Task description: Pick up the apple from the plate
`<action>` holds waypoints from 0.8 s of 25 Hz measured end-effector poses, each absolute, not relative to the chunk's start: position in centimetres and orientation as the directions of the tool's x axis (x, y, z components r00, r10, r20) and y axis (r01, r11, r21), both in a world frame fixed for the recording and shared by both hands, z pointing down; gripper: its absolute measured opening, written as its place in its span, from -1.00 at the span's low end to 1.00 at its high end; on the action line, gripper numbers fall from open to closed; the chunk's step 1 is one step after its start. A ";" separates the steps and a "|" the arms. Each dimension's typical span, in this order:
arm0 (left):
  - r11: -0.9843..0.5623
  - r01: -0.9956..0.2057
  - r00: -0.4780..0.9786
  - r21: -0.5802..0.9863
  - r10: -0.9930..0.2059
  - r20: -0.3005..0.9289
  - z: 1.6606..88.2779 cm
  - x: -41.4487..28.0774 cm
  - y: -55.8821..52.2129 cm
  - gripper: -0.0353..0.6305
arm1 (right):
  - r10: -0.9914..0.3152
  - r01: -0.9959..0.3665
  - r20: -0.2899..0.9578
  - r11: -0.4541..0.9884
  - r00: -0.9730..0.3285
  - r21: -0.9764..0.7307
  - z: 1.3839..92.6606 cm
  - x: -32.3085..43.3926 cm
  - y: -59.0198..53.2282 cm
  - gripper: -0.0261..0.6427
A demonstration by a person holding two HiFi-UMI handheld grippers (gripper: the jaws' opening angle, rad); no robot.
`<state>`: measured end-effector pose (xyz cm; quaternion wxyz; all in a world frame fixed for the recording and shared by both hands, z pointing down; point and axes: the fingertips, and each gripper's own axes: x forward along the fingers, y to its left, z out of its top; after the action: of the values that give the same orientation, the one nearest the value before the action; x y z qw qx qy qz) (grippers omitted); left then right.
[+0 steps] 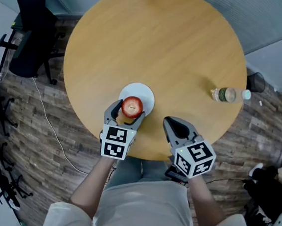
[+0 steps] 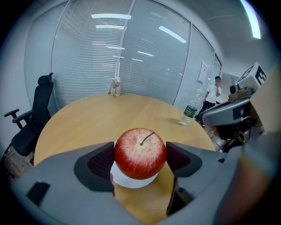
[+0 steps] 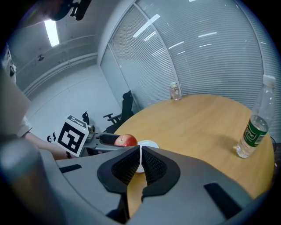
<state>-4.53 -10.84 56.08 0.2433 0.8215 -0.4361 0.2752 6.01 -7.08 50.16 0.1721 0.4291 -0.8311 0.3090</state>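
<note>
L tool grips the apple w/ pads on both flanks. Fruit sits right over the white plate, near the counter's front edge – can't tell if it's clear of the plate. R tool is closed & empty, just beside. To do it well: even squeeze, lift straight up, no tilt, so the plate isn't dragged. Writing: bottle has a green label – txt too small to read. Tool cubes show b/w square markers only.
</note>
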 end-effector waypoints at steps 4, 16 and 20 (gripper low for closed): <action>-0.507 -0.848 0.475 0.156 -0.594 0.649 54.4 -4.6 -10.0 0.22 | -0.620 -0.821 0.538 0.449 -0.571 -0.354 49.3 6.1 -6.9 -0.82; -0.531 -0.834 0.505 0.150 -0.624 0.596 49.2 -4.7 -6.9 0.22 | -0.654 -0.821 0.497 0.468 -0.571 -0.328 46.7 6.2 -5.8 -0.82; -0.536 -0.832 0.510 0.146 -0.633 0.583 48.0 -5.1 -6.1 0.22 | -0.660 -0.820 0.487 0.478 -0.572 -0.315 46.0 6.1 -5.6 -0.82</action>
<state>-5.09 -6.12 47.99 0.2088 0.8434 -0.4340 0.2381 6.07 -5.55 46.01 0.1511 0.4372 -0.8464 0.2639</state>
